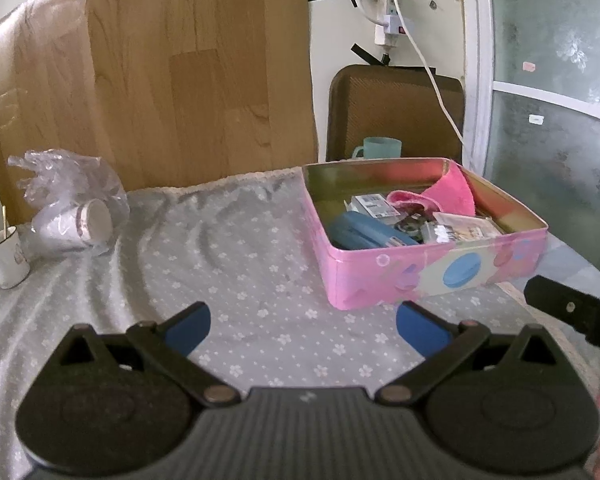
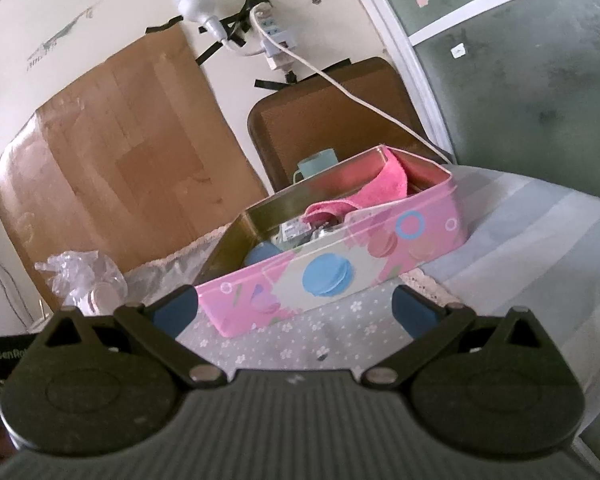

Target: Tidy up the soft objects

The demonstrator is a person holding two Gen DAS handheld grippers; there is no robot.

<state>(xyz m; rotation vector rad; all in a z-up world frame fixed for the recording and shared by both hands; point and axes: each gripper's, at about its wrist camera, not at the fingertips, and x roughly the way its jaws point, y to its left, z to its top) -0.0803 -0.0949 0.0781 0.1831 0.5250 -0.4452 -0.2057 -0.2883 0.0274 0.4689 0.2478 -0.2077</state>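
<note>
A pink tin box (image 1: 440, 276) (image 2: 332, 276) stands open on the flowered tablecloth (image 1: 236, 264). A pink cloth (image 1: 448, 196) (image 2: 364, 196) lies crumpled inside it, draped against the far corner, among a blue case (image 1: 364, 234), packets and small items. My left gripper (image 1: 304, 326) hovers open over bare cloth, in front of and left of the box. My right gripper (image 2: 296, 308) is open too, close to the box's front wall, with nothing between its fingers. Part of the right gripper (image 1: 576, 312) shows at the right edge of the left wrist view.
A clear plastic bag with paper cups (image 1: 74, 208) (image 2: 88, 280) lies at the table's back left, next to a white mug (image 1: 4, 258). A teal cup (image 1: 380, 148) (image 2: 318, 166) and a brown chair back (image 1: 396, 108) stand behind the box. A white cable (image 1: 432, 76) hangs from the wall.
</note>
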